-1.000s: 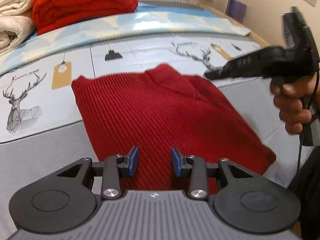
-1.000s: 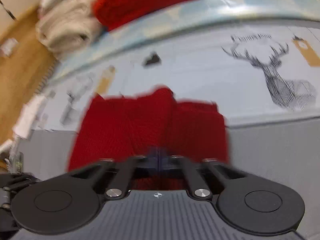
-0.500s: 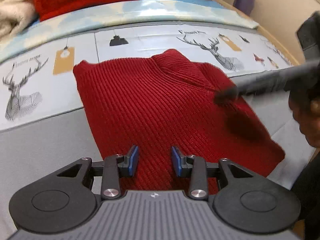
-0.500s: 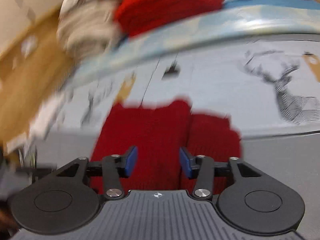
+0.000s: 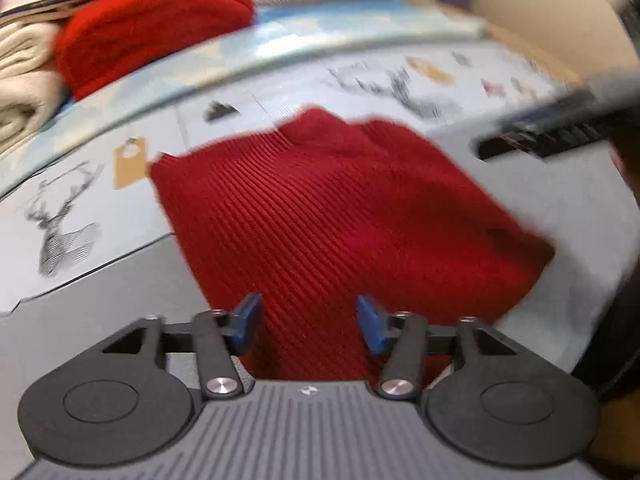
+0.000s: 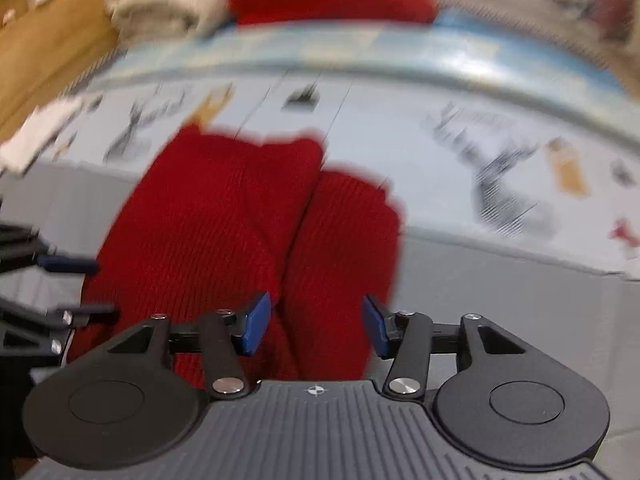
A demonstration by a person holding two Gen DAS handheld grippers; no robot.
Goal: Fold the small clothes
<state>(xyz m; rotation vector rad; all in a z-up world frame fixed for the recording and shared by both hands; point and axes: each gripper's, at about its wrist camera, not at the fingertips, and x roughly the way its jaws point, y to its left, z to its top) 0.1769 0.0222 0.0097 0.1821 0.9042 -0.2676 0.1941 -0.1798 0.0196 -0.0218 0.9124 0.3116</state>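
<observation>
Red sweater, ribbed knit, lying flat on table w/ printed cloth (deer heads, tags, grey near band); collar at far edge, hem toward near side. In right wrist view the sweater shows a lengthwise fold or crease, right part lying as a separate panel beside the main body; both frames motion-blurred, so can't tell if that panel is a sleeve tucked over. Left gripper: jaws wide apart, blue pads clear of each other, nothing between them; sits over near hem of sweater, contact w/ fabric not discernible. Right gripper: jaws likewise wide apart, blue pads holding nothing, over near edge of sweater, straddling the crease. In left wrist view the right gripper appears as a dark blurred bar at right, near sweater's right shoulder, above grey cloth, apart from fabric. In right wrist view the left gripper shows at left edge, one blue pad at sweater's left side. Far side of table: pale blue patterned strip; behind it, red folded blanket, w/ beige folded blanket to its left. Same pile in right wrist view, far centre, heavily blurred. Wood floor at far left, right wrist view. Beige wall far right, left wrist view.
</observation>
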